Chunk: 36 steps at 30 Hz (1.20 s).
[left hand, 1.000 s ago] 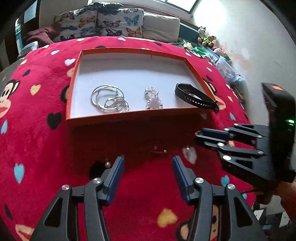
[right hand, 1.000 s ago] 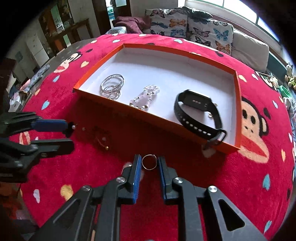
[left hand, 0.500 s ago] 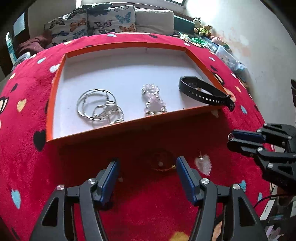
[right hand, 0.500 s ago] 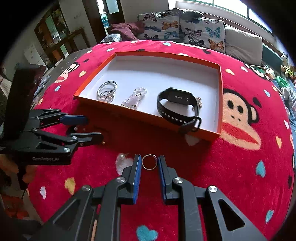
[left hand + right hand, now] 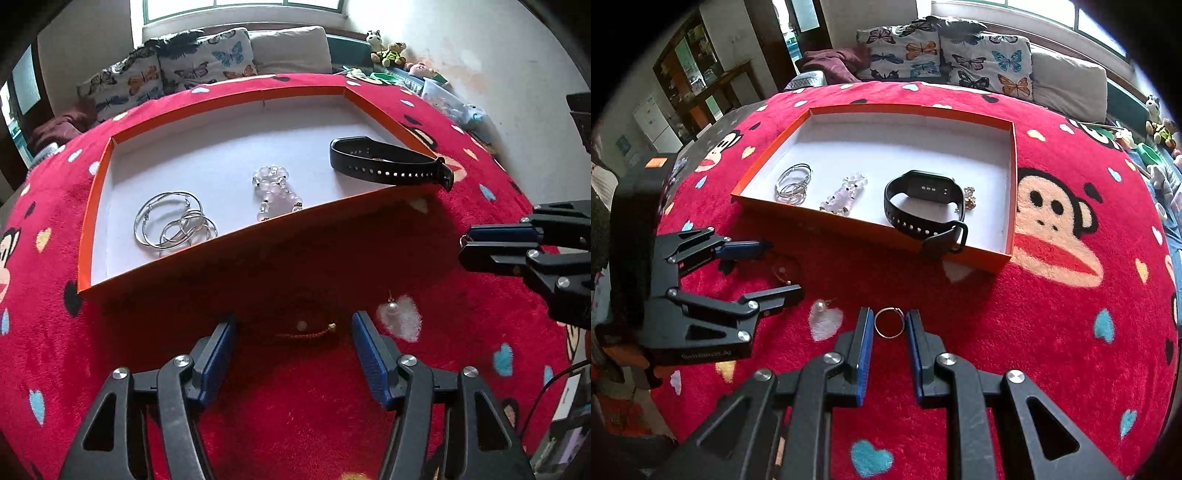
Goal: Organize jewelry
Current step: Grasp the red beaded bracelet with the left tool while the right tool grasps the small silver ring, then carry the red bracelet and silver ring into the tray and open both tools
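Fingers of the right gripper pinch a small silver ring above the red blanket. Left gripper sits low with fingers spread around a red cord bracelet, a pearl earring just beside. Bangles, beads and watch lie in the orange tray

Home living room (butterfly cushions, plush toys)

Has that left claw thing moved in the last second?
Yes. The left gripper has moved closer to the orange box, whose front wall now looms larger, and its open fingers now straddle the red cord bracelet.
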Each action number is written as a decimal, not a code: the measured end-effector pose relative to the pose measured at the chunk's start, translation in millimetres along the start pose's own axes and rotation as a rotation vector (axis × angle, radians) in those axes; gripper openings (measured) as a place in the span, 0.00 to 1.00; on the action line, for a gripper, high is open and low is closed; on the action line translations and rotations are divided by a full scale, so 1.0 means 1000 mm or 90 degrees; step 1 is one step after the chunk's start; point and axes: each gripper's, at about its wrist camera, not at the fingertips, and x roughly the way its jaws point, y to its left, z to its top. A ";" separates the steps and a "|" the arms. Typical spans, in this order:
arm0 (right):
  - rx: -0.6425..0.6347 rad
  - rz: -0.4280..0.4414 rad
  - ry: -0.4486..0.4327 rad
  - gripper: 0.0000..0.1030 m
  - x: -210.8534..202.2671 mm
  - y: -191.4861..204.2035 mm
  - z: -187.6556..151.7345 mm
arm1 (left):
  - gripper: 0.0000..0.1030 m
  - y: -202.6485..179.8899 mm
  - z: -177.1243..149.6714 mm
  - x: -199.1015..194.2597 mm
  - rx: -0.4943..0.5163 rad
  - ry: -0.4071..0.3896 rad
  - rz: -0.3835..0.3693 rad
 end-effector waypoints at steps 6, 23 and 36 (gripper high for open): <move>-0.003 0.001 -0.002 0.20 -0.001 0.001 0.000 | 0.26 -0.001 -0.005 -0.006 0.001 -0.007 -0.019; -0.014 0.016 -0.015 0.20 -0.014 0.015 -0.001 | 0.10 0.012 -0.017 -0.053 -0.045 -0.045 -0.080; -0.024 0.041 -0.052 0.20 -0.034 0.028 0.020 | 0.10 0.037 0.021 -0.122 -0.052 -0.140 -0.070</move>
